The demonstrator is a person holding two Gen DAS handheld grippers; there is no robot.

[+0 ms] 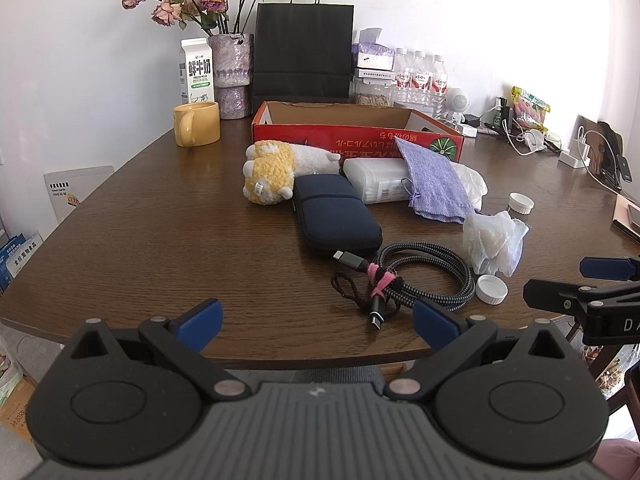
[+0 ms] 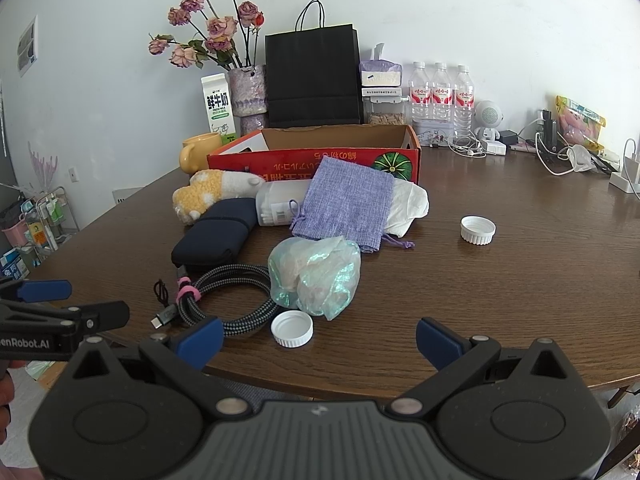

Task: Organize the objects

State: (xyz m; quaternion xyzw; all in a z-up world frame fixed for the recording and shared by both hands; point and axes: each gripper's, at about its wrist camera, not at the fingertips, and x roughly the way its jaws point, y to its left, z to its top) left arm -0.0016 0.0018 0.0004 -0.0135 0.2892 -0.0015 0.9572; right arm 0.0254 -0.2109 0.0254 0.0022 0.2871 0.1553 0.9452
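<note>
A pile of loose things lies mid-table before an open red cardboard box (image 1: 360,140) (image 2: 316,164): a yellow-white plush toy (image 1: 276,170) (image 2: 212,192), a navy zip case (image 1: 336,212) (image 2: 212,236), a white cotton-swab box (image 1: 376,184) (image 2: 276,204), a purple cloth pouch (image 1: 432,180) (image 2: 344,204), a coiled braided cable (image 1: 416,280) (image 2: 228,300), a crumpled plastic bag (image 1: 494,240) (image 2: 316,276) and two white lids (image 1: 491,288) (image 2: 292,328) (image 2: 477,230). My left gripper (image 1: 318,320) is open and empty at the near table edge. My right gripper (image 2: 319,338) is open and empty, beside it.
A yellow mug (image 1: 196,123), milk carton (image 1: 196,72), vase of dried roses (image 1: 232,76), black paper bag (image 1: 304,52) and water bottles (image 2: 440,100) stand along the back wall. Chargers and cables (image 2: 560,152) lie at the back right.
</note>
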